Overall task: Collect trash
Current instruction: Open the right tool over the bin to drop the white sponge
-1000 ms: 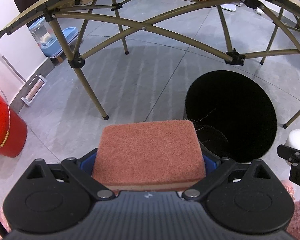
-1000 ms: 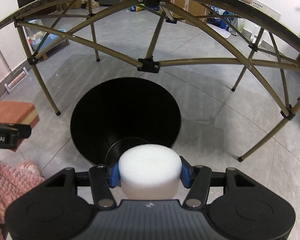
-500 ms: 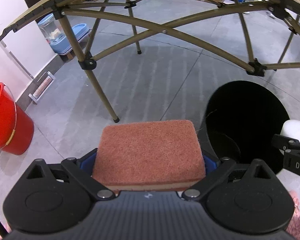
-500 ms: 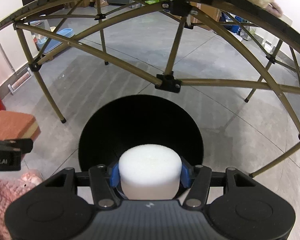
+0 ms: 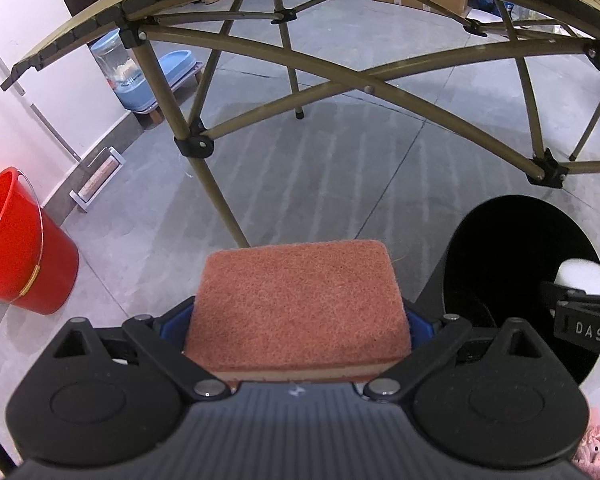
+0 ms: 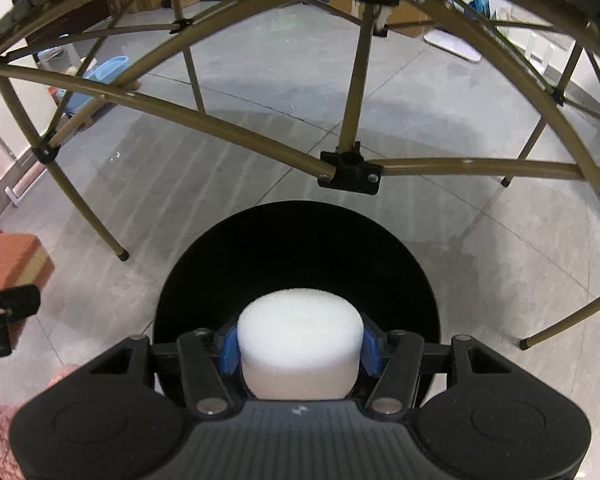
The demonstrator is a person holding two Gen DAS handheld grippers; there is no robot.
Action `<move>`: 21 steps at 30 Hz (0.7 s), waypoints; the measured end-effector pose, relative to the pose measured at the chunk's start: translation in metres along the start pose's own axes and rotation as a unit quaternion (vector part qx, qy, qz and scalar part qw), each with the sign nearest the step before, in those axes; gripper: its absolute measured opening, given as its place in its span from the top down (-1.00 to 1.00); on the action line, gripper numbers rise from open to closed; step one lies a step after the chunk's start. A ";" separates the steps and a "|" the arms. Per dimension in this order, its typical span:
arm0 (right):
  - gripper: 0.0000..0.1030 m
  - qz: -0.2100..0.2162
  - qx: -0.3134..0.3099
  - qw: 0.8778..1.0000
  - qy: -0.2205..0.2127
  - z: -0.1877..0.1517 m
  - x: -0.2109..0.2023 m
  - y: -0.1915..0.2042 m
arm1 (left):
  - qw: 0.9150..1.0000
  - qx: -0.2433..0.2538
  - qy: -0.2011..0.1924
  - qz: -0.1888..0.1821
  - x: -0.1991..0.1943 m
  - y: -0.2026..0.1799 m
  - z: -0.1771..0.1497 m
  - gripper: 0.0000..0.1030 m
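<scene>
Hovering over the black bin (image 6: 296,248), the right gripper (image 6: 298,350) clamps a white foam puck (image 6: 298,340) for dropping; the left gripper (image 5: 298,320) grips a sponge (image 5: 296,300) beside the bin (waiting its turn, probably).

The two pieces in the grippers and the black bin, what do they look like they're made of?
Reddish sponge: coarse, fuzzy scouring fibre over a pale foam layer seen along its near edge. White puck: probably soft open-cell foam, matte with a fine-pored top. Black bin: smooth and matte, likely plastic, though its dark surface leaves that open.
</scene>
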State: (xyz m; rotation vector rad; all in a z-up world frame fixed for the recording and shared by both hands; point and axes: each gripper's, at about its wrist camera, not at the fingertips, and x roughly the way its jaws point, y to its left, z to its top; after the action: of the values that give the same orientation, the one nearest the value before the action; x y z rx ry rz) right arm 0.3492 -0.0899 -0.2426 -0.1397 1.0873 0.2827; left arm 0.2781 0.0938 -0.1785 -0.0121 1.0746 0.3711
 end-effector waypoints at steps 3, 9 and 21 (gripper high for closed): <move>-0.09 -0.002 0.001 1.000 0.006 -0.001 0.006 0.001 | 1.000 0.002 0.001 0.001 0.002 0.000 0.000 -0.93; -0.10 -0.002 0.006 1.000 0.015 -0.002 0.015 0.005 | 1.000 -0.001 -0.004 0.000 -0.002 0.002 -0.001 -0.93; -0.95 -0.027 0.013 1.000 0.009 0.000 0.014 0.002 | 1.000 -0.004 -0.007 -0.005 -0.004 0.004 -0.001 -0.93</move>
State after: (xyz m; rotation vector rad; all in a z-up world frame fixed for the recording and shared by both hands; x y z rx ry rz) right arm 0.3547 -0.0860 -0.2547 -0.1486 1.1031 0.2189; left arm 0.2741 0.0957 -0.1747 -0.0214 1.0591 0.3650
